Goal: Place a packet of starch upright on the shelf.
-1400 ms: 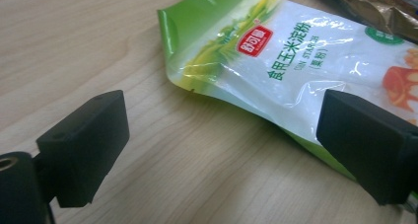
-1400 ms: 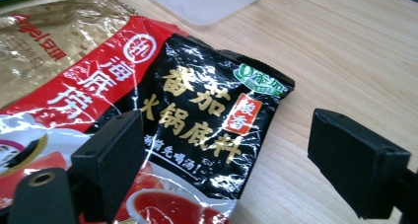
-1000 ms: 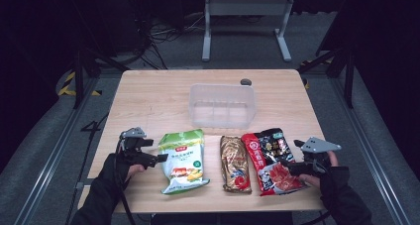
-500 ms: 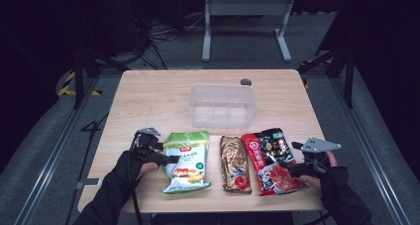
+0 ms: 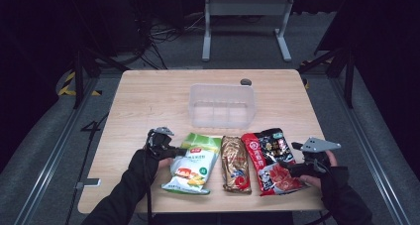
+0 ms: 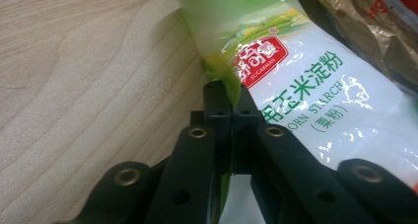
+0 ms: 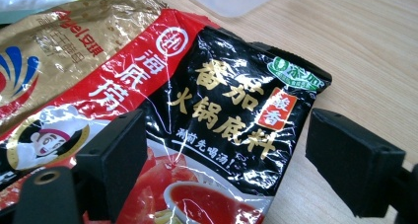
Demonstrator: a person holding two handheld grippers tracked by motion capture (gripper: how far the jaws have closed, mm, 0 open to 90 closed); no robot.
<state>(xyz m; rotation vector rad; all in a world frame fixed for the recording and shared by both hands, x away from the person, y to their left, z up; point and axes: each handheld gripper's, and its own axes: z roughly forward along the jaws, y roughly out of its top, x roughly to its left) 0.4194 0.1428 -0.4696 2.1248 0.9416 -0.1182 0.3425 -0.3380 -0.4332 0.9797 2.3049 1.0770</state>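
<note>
- High view: the left tool (image 5: 174,150) has slid in from 9 o'clock since a second ago and now meets the left edge of the corn starch bag (image 5: 193,163).
- Left gripper view has its jaws pinched tight on that bag's green edge (image 6: 224,81).
- Bag lies flat at the tabletop's (image 5: 148,101) 7 o'clock, touching the gold packet (image 5: 235,164).
- Right tool (image 5: 288,166) hasn't budged: jaws spread wide, empty, over the red and black hotpot pouch (image 7: 222,115).
</note>
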